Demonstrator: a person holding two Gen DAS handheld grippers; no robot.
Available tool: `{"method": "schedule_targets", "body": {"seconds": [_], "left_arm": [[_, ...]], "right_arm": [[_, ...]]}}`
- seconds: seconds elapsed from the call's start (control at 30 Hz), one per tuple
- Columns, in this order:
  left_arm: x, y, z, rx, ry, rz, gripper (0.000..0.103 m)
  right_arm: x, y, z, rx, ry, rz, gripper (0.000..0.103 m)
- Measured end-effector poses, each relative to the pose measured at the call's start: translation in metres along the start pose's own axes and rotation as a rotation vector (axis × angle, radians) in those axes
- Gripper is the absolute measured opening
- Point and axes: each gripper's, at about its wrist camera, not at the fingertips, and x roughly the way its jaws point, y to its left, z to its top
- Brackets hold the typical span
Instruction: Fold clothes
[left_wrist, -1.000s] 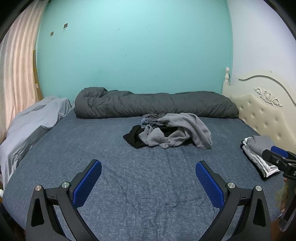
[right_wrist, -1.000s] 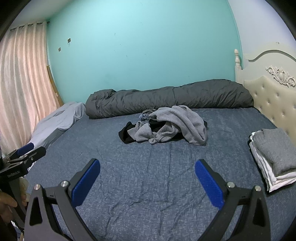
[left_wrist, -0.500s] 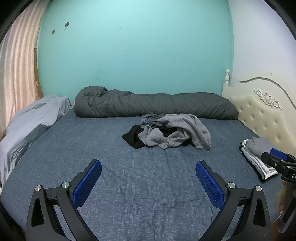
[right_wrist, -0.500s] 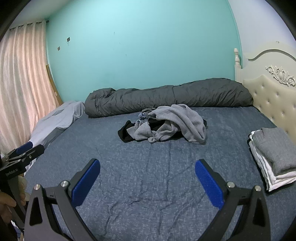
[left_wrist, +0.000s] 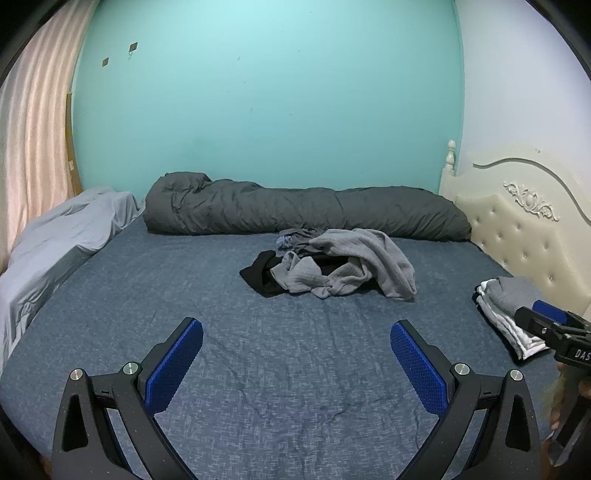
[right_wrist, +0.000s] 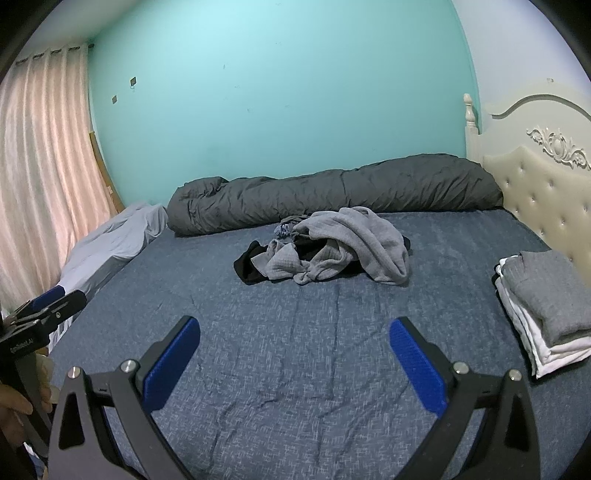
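Black right gripper – lettering "DAS" readable.

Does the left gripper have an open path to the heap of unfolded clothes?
Probably yes: the left gripper is open and empty, with only bare blue sheet between it and the clothes heap ahead.

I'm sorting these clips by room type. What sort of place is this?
A bedroom, most likely in a home. A wide bed with a tufted cream headboard fills the view, a rolled dark duvet lies along the far side, and pink curtains hang on the left.
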Motion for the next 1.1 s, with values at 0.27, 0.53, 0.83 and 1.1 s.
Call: {"method": "schedule_targets", "body": {"seconds": [0.27,0.53,0.83,1.1], "left_arm": [[0.001,-0.001,0.001,0.003,0.007,0.006,0.103],[0.003,-0.001,0.002,0.0,0.009,0.005,0.103],[0.008,0.002,0.002,-0.002,0.017,0.016,0.103],[0.026,0.011,-0.008,-0.009,0.036,0.041,0.103]], "right_arm": [[0.003,0.001,0.0,-0.001,0.007,0.001,0.103],[0.006,0.001,-0.002,0.002,0.01,0.0,0.103],[0.008,0.0,-0.002,0.003,0.014,-0.001,0.103],[0.022,-0.005,-0.008,0.01,0.039,0.002,0.103]]}}
